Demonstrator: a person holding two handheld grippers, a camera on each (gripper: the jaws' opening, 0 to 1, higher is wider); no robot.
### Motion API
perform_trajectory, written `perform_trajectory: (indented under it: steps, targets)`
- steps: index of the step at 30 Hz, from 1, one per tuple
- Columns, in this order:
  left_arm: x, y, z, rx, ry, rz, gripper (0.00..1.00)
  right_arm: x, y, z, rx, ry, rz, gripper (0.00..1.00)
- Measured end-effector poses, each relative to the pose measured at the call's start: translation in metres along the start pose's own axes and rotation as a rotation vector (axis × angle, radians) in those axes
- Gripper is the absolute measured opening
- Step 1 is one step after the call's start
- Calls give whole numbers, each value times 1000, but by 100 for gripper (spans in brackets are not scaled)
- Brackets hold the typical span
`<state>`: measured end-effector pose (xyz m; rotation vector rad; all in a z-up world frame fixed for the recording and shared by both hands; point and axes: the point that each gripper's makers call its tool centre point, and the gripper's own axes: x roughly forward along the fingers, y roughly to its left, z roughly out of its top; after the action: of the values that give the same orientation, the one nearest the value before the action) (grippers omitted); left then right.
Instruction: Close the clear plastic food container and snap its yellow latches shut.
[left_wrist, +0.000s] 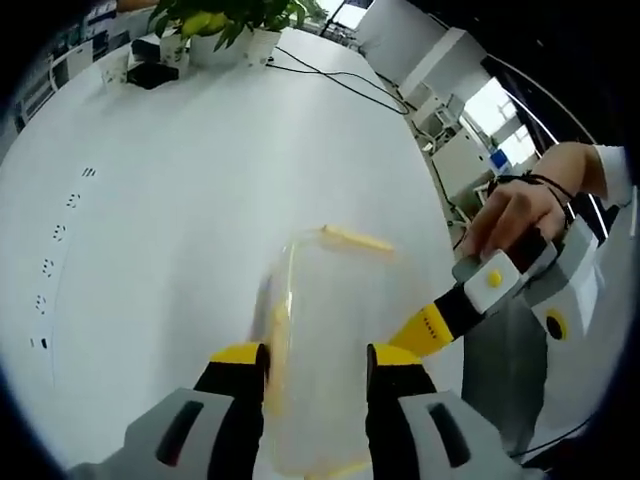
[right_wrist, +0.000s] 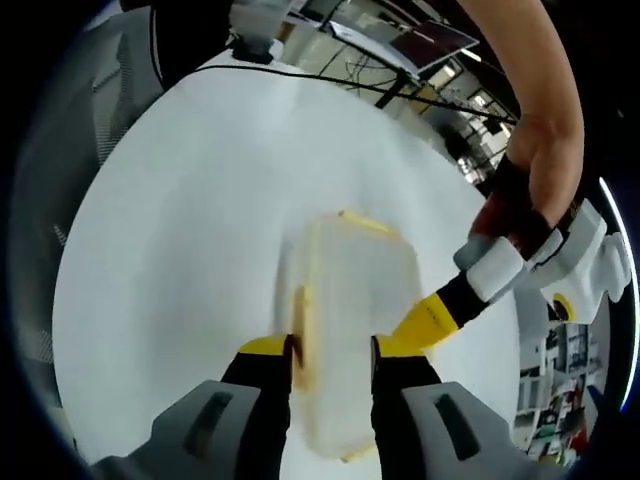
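White round table (left_wrist: 200, 200) spans left gripper view; same white tabletop (right_wrist: 180, 250) in right gripper view. Potted green plant (left_wrist: 225, 18) in white pot at far edge. Black boxy object (left_wrist: 150, 72) just beside plant. Black cable (left_wrist: 340, 80) runs across far tabletop; black cable (right_wrist: 300, 75) also at far edge in right gripper view. Row of small dark marks (left_wrist: 58, 235) near table's left rim. Office desks, windows beyond table, blurred.

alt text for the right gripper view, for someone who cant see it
A clear plastic food container with yellow latches lies on a white table, between the right tool's yellow-tipped jaws. The other tool, held by a person's hand, reaches its far side.
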<state>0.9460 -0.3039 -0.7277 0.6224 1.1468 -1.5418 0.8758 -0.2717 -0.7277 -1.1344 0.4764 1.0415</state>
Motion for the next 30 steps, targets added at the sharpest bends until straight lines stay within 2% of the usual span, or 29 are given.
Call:
perform_trajectory:
  steps: [2, 3, 5, 8, 13, 16, 18, 23, 26, 30]
  targets:
    - [-6, -1, 1, 66, 6, 30, 33, -1, -1, 0, 6, 0, 0, 28]
    - [-10, -3, 0, 91, 4, 54, 32, -1, 2, 1, 49, -8, 20, 30]
    - [-16, -7, 3, 86, -29, 66, 33, -4, 4, 5, 123, -28, 44, 31]
    - [-30, -5, 10, 72, -96, 110, 33, -12, -1, 6, 143, -29, 34, 30]
    - [-54, -11, 8, 41, -205, 178, 34, -22, -4, 3, 259, -41, 50, 35]
    - [-63, -13, -2, 22, -263, 225, 37, -26, -8, -4, 314, -51, 43, 38]
    - [-64, -23, -13, -15, -303, 256, 38, -28, -12, -12, 377, -53, 21, 41]
    - [-61, -31, -42, -85, -363, 312, 40, -29, -15, -27, 493, -59, 4, 48]
    - [-59, -35, -54, -117, -391, 350, 42, -30, -17, -35, 528, -62, -15, 51]
    - [-63, -35, -62, -160, -475, 427, 46, -32, -19, -42, 570, -73, -44, 57]
